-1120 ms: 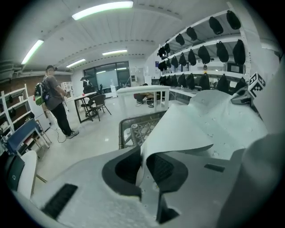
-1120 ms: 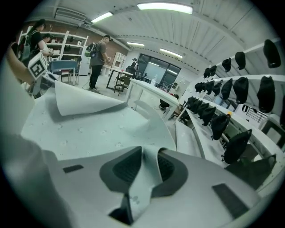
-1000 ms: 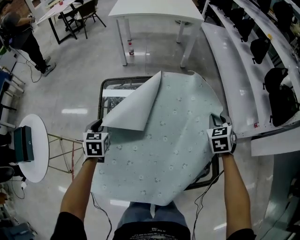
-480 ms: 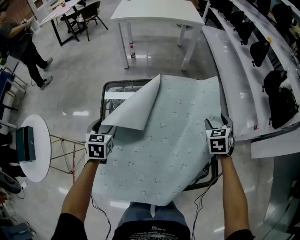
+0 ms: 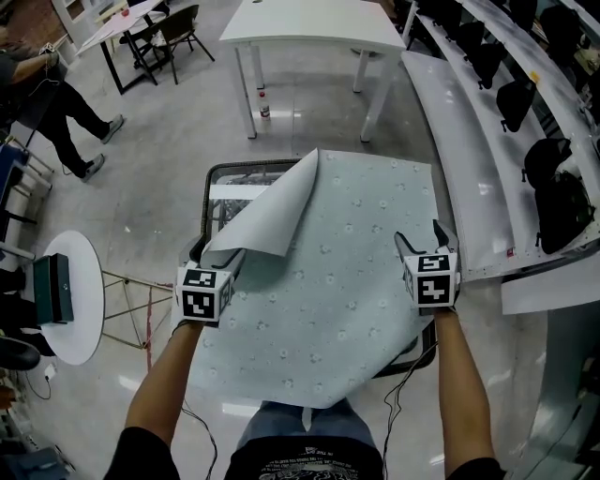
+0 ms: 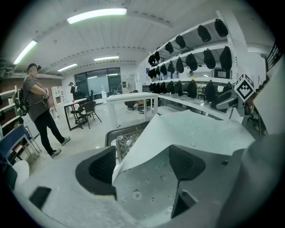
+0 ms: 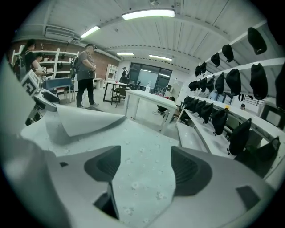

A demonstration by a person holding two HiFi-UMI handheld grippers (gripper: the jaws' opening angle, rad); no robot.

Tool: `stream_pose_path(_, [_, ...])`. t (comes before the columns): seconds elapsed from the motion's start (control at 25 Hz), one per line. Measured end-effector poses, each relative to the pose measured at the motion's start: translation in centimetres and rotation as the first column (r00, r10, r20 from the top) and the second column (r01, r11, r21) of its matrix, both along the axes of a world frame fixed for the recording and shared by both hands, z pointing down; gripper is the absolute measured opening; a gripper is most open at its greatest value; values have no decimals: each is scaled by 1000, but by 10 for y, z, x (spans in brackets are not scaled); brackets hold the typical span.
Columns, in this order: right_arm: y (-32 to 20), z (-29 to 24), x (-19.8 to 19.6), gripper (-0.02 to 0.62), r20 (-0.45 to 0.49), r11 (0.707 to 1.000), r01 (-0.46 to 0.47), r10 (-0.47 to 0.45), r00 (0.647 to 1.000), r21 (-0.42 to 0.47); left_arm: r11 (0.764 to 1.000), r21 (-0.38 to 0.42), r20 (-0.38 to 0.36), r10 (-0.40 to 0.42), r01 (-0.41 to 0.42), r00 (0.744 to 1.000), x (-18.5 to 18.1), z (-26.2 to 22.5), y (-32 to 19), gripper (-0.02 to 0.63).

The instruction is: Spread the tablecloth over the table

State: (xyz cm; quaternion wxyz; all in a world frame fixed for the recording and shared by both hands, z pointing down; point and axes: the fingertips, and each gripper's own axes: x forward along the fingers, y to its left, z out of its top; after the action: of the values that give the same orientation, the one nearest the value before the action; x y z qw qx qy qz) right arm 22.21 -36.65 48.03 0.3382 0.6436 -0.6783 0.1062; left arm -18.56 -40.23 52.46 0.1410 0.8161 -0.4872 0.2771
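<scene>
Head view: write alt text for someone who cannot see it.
A pale green tablecloth lies over a dark-framed table, its far left corner folded back, baring the table there. The left hand-held gripper and right hand-held gripper sit at its side edges; their jaws have just been opening, cloth loose between them.

The tablecloth [image 5: 347, 253] lies on the counter [image 5: 248, 165], far-left corner folded back. Left of the tablecloth stands a side table [image 5: 80, 309]; beyond the tablecloth, another table [image 5: 309, 23].
</scene>
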Motion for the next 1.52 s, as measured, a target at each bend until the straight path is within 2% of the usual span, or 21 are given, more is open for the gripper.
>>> stream_pose_path(0.12, [0, -2, -14, 357, 39, 1000, 13, -13, 999, -1, 1000, 13, 8, 28, -29, 1000, 5, -6, 2, 390])
stream_pose_path(0.4, [-7, -11, -55, 354, 144, 997, 72, -75, 987, 25, 984, 70, 31, 163, -165, 986, 38, -35, 15, 416])
stream_pose_path(0.6, [-14, -10, -82, 354, 210, 992, 118, -125, 970, 45, 978, 60, 77, 193, -198, 978, 51, -35, 18, 417])
stream_pose_path(0.8, [-23, -11, -103, 353, 286, 984, 164, -177, 942, 69, 972, 32, 166, 223, -232, 961, 58, -24, 19, 417])
stream_pose_path(0.92, [-30, -13, -121, 353, 321, 976, 201, -218, 921, 88, 965, 11, 233, 254, -264, 939, 60, -23, 18, 417])
stream_pose_path(1.0, [-32, -13, -133, 353, 336, 971, 219, -239, 911, 95, 952, 1, 290, 294, -307, 911, 61, -21, 17, 417])
stream_pose_path(1.12, [-31, -9, -150, 351, 355, 968, 231, -250, 901, 96, 919, -24, 385, 371, -393, 845, 59, -14, 13, 417])
stream_pose_path(1.4, [-33, 5, -186, 345, 358, 976, 201, -216, 908, 79, 810, -97, 556, 526, -578, 644, 27, 23, -13, 416])
stream_pose_path(1.52, [-27, 13, -195, 341, 340, 985, 162, -170, 925, 50, 743, -115, 606, 578, -659, 546, 19, 43, -23, 414])
